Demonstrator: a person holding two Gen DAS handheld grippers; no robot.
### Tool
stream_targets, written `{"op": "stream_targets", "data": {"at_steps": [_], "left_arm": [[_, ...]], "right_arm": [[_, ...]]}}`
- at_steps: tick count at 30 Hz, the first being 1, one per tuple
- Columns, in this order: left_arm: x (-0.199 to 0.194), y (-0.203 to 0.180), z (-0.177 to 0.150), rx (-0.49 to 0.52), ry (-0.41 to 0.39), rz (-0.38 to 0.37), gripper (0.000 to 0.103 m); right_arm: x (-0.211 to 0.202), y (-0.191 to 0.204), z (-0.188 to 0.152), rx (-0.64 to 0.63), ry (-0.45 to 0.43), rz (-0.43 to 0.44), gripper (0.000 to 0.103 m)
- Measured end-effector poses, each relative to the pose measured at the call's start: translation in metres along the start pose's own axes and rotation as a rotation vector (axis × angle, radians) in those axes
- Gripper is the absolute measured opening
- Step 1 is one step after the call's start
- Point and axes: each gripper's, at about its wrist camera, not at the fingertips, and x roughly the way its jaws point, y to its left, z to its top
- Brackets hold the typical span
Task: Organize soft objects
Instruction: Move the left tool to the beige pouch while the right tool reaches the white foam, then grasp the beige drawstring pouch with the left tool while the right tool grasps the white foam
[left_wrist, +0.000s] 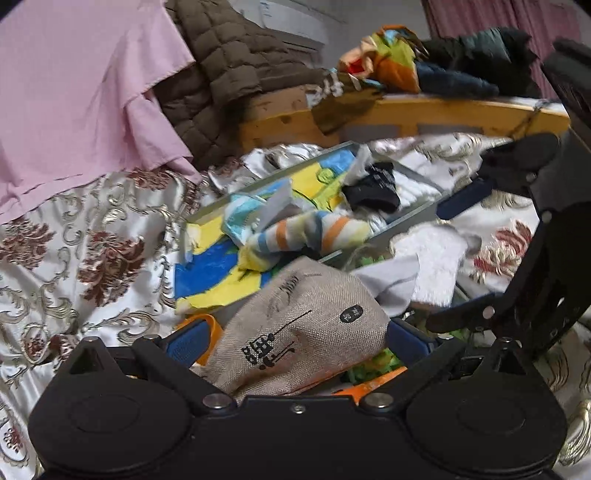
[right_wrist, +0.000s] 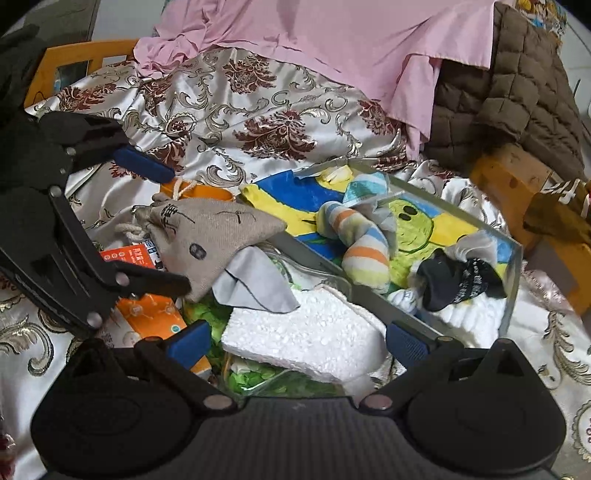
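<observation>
A beige burlap drawstring pouch (left_wrist: 306, 325) (right_wrist: 207, 236) lies on the pile, between the widely spread fingers of my left gripper (left_wrist: 295, 341) (right_wrist: 173, 227). That gripper is open, and its upper blue pad stands clear of the pouch. My right gripper (right_wrist: 297, 343) (left_wrist: 436, 267) is open too, with a white foam block (right_wrist: 306, 339) between its fingers. Beyond them a grey-framed tray (right_wrist: 515, 280) (left_wrist: 417, 214) with a colourful drawing holds a striped sock (right_wrist: 364, 243) (left_wrist: 314, 232), a black sock (right_wrist: 458, 280) (left_wrist: 373, 188) and white cloth. A grey cloth (right_wrist: 255, 284) lies beside the pouch.
Everything rests on a floral satin bedspread (right_wrist: 221, 99). A pink sheet (left_wrist: 74, 92) and a brown quilted blanket (left_wrist: 229, 62) are heaped behind. Orange boxes (right_wrist: 155, 317) and green stuff in a clear container (right_wrist: 258, 380) lie under the pile. A wooden bed frame (left_wrist: 443, 110) carries more clothes.
</observation>
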Motion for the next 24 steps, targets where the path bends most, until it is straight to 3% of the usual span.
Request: {"op": "stream_targets", "data": {"at_steps": [16,24], "left_arm": [[0.012,0.012,-0.002,-0.029,0.098,-0.110,0.087],[0.015,0.012,-0.005,-0.014,0.118,-0.063,0.090]], "right_arm": [[0.008,-0.009,-0.003,0.066,0.025,0.008,0.100],[0.008,-0.017,-0.003,0.128,0.027,0.021,0.100]]}}
